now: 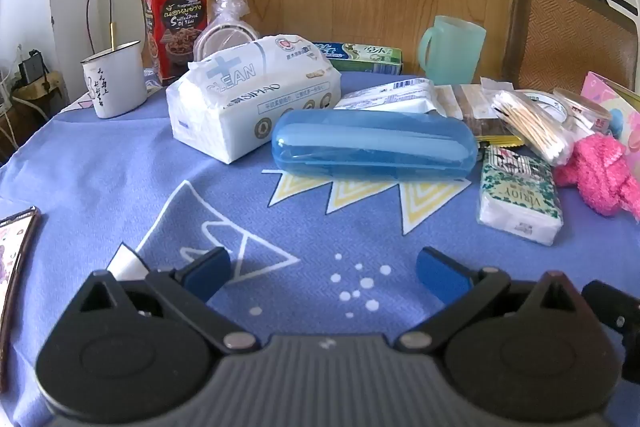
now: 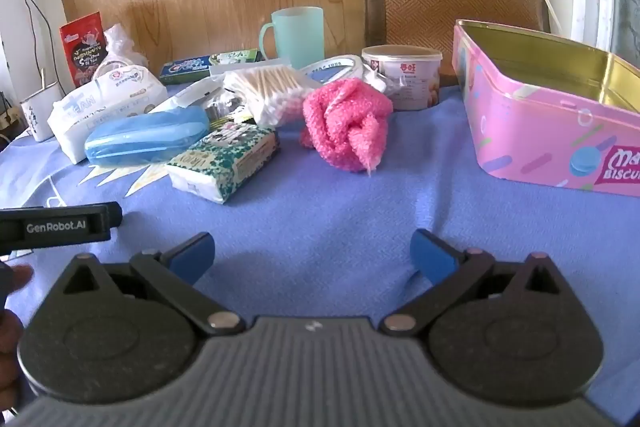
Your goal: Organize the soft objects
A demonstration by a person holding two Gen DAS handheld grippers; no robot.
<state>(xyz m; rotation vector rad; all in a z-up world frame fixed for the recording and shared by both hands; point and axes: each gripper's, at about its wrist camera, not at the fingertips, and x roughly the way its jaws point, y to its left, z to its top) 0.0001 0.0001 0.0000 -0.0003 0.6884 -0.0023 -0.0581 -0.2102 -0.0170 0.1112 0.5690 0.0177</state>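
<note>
- Pink fluffy cloth (image 2: pixel 346 125): a knotted, loosely bunched soft item lying on the blue tablecloth (image 2: pixel 320 219), near the middle of the right wrist view, just in front of the bag of cotton swabs (image 2: pixel 268 87) and near the round snack tub (image 2: pixel 404 75). The open pink biscuit tin (image 2: pixel 532 143) stands apart to its right and appears empty; it is judged the likely receptacle.
- Other soft items: the small tissue pack (image 2: pixel 224 163) lies touching or just beside the blue plastic case (image 2: pixel 146 141); the large tissue pack (image 1: pixel 252 95) lies behind that case.
- Risk, cloth: a pinch on one loose loop may lift only a strand, so that the bundle unravels and trails across the swabs or the tub, dragging them.
- Risk, tissue pack: its film is slick and its body yielding; a shallow grip may slip, and a wide approach may nudge the hard case or the swab bag.
- Risk, tin: a dangling tail may catch on the tin's rim and spill over the side.
- Right gripper (image 2: pixel 312 255): fingers fully apart, nothing between them, pitched moderately downward above bare cloth, short of the pink cloth.
- Left gripper (image 1: pixel 322 267): fingers likewise fully apart and empty, pitched downward, facing the blue case; its body shows at the left edge of the right wrist view.
</note>
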